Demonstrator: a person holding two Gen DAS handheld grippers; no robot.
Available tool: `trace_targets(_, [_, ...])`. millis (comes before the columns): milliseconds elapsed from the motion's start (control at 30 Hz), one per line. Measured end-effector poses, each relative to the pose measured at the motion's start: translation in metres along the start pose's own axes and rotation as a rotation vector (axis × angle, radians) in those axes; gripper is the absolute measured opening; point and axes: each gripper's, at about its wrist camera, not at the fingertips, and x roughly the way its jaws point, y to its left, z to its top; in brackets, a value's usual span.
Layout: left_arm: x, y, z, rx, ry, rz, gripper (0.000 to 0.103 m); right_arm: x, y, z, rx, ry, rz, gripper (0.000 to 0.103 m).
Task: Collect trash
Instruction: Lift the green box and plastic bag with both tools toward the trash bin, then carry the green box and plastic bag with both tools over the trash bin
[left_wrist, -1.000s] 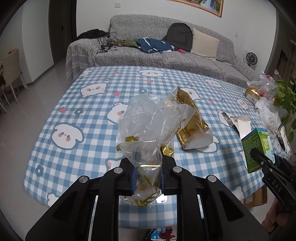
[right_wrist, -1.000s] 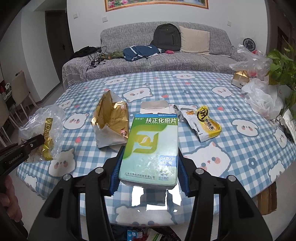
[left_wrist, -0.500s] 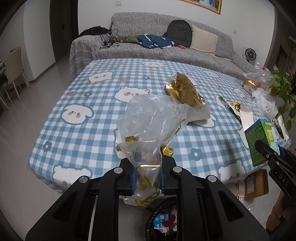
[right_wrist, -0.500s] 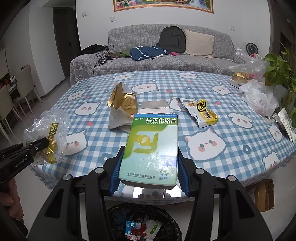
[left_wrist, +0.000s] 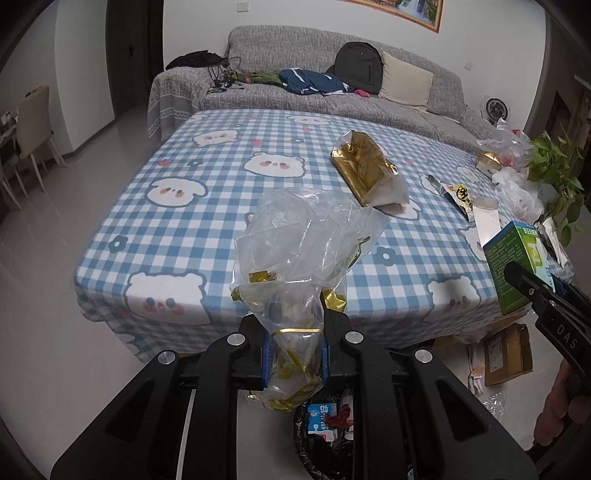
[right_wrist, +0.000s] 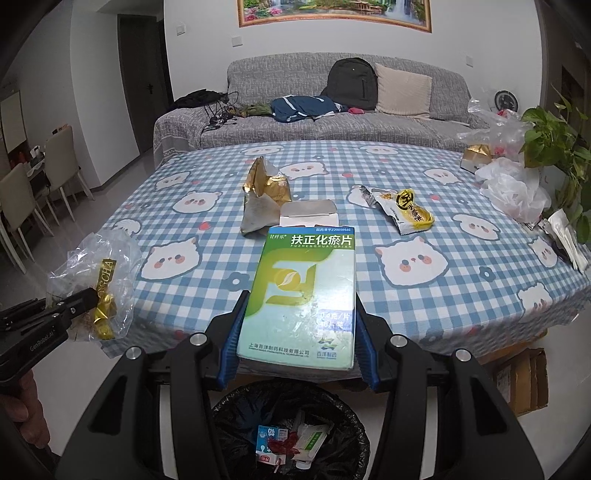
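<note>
My left gripper (left_wrist: 294, 350) is shut on a crumpled clear plastic bag with gold ribbon (left_wrist: 299, 254), held off the table's near edge; the same bag (right_wrist: 96, 284) shows at the left of the right wrist view. My right gripper (right_wrist: 297, 339) is shut on a green and white medicine box (right_wrist: 301, 295), also seen at the right of the left wrist view as the box (left_wrist: 513, 266). A black-lined trash bin (right_wrist: 288, 435) with cartons inside stands on the floor right below both grippers, its rim (left_wrist: 301, 435) partly hidden by my left fingers.
On the blue checked tablecloth (right_wrist: 461, 280) lie a gold foil bag (right_wrist: 264, 195), a small white box (right_wrist: 308, 214), a yellow snack wrapper (right_wrist: 406, 210) and white plastic bags (right_wrist: 513, 188) beside a plant (right_wrist: 557, 147). A cardboard box (right_wrist: 521, 380) sits on the floor at right. A grey sofa stands behind.
Both grippers have drawn back from over the table to beyond its near edge, each keeping its load. The trash bin has come into view below them.
</note>
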Motion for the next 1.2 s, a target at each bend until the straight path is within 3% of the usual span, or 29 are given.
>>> trace_targets(533, [-0.005,0.027,-0.072,-0.038,0.053,0.011,0.017,-0.017,0.028,-0.051,-0.055,0.035,0.014,0.048])
trace_targets(1200, [0.024,0.036,-0.145,-0.040,0.126,0.027,0.017,0.025,0.021,-0.142,-0.034,0.203,0.004,0.049])
